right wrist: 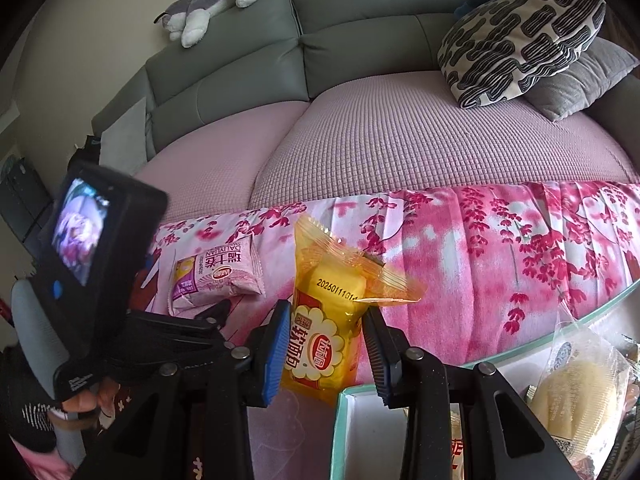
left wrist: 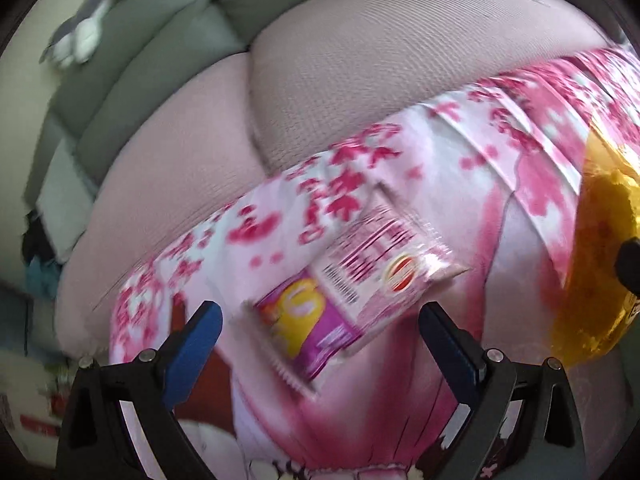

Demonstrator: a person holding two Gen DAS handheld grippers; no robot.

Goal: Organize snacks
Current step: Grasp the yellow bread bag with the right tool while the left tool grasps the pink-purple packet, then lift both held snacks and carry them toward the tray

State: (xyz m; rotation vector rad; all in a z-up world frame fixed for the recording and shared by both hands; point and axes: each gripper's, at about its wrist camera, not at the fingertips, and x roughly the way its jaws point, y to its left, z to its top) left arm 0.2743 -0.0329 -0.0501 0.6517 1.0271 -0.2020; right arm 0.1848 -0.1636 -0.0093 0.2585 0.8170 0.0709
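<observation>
My right gripper (right wrist: 326, 312) is shut on a yellow snack packet (right wrist: 326, 312), held upright above the near edge of a teal-rimmed white box (right wrist: 340, 404). The same packet shows at the right edge of the left wrist view (left wrist: 592, 240). A pink-purple snack packet (left wrist: 352, 284) lies on the pink floral cloth (left wrist: 460, 168); it also shows in the right wrist view (right wrist: 216, 276). My left gripper (left wrist: 320, 316) is open and empty, its jaws spread just short of that packet.
A sofa with pink seat cushions (right wrist: 380, 140) and a grey back lies behind the cloth. A patterned pillow (right wrist: 520, 44) and a plush toy (right wrist: 216, 4) rest on it. More wrapped snacks (right wrist: 580, 396) lie at the lower right beside the box.
</observation>
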